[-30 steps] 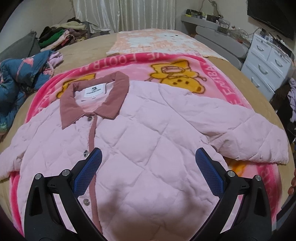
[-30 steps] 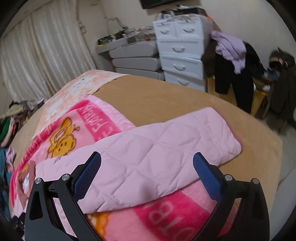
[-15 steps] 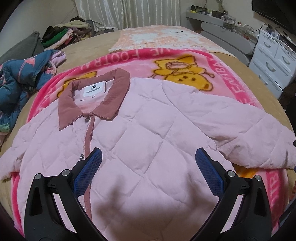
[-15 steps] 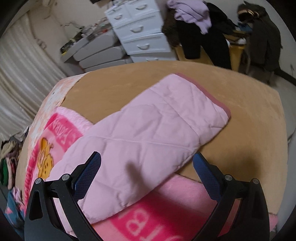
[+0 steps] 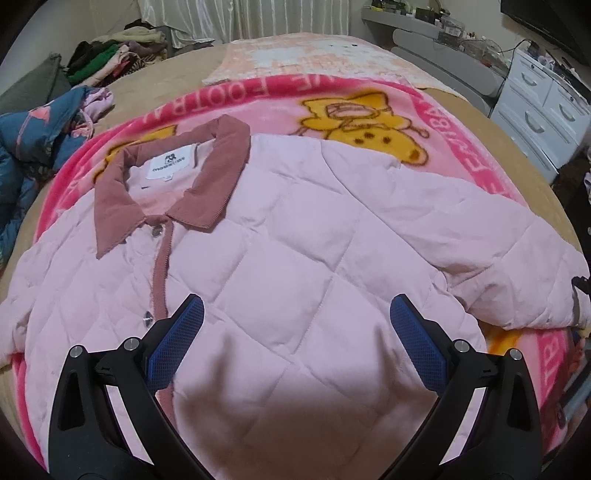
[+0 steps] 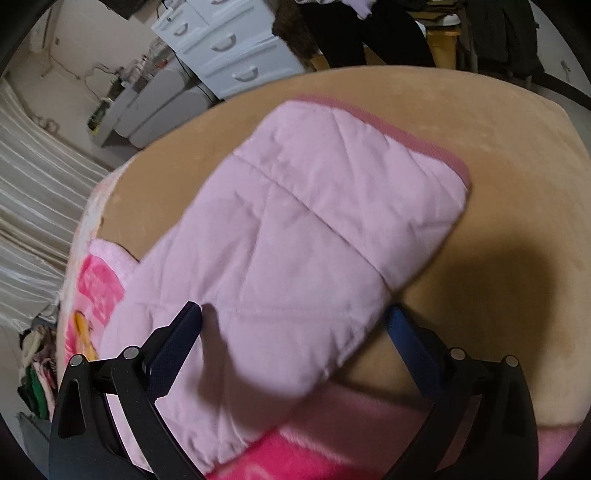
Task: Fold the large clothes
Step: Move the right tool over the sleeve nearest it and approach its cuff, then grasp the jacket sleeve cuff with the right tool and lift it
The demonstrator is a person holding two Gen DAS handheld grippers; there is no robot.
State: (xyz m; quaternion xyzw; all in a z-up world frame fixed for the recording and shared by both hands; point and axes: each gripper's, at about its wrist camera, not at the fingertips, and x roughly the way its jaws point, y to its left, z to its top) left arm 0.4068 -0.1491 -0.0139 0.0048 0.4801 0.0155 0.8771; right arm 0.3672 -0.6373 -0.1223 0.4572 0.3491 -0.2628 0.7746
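My left gripper (image 5: 295, 321) hangs wide open and empty over the jacket (image 5: 295, 258) front, my right gripper (image 6: 295, 325) spread wide astride its sleeve (image 6: 295, 221), holding nothing; puffy, soft, light, probably slippery, so I'd pinch the cuff edge.

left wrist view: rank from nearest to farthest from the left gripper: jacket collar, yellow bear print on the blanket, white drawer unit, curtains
From the left gripper, open above the pink jacket's front:
1. Jacket collar, ahead and to the left.
2. Yellow bear print, ahead and slightly right, beyond the jacket's shoulder.
3. White drawer unit and curtains: both past the bed, drawers at far right, curtains at the far end; too close to call.
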